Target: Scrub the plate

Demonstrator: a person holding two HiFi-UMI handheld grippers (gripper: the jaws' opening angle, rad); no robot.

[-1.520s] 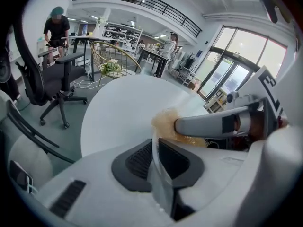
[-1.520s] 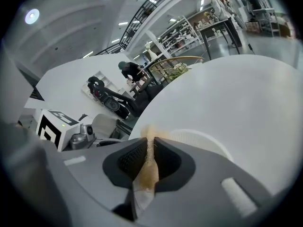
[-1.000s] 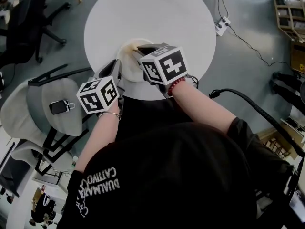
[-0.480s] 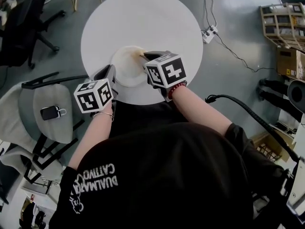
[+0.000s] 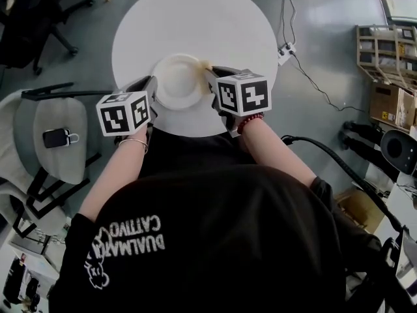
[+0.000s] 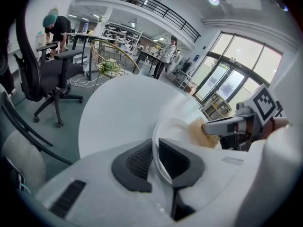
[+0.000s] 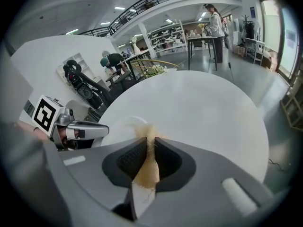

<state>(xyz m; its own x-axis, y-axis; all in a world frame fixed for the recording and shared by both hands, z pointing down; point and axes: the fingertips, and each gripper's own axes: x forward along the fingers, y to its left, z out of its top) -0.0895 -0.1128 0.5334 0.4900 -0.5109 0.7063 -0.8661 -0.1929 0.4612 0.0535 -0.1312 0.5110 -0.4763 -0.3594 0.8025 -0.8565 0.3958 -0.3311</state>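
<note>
Head view: a white plate (image 5: 176, 83) lies on the round white table (image 5: 195, 18), between the 2 grippers. The left gripper (image 5: 148, 85) meets the plate's rim on its own side. The right gripper (image 5: 212, 75) comes in from the opposite side with a tan scrubbing pad (image 5: 206, 64) at its tip, against the plate's rim.

Left gripper view: the 2 jaws stand only narrowly apart, pinching the plate's thin rim between them. The pad sits ahead and to the right.

Right gripper view: the jaws are clamped tight on the pad, whose frayed end pokes out ahead onto the plate. The left gripper is off to its left.
</note>
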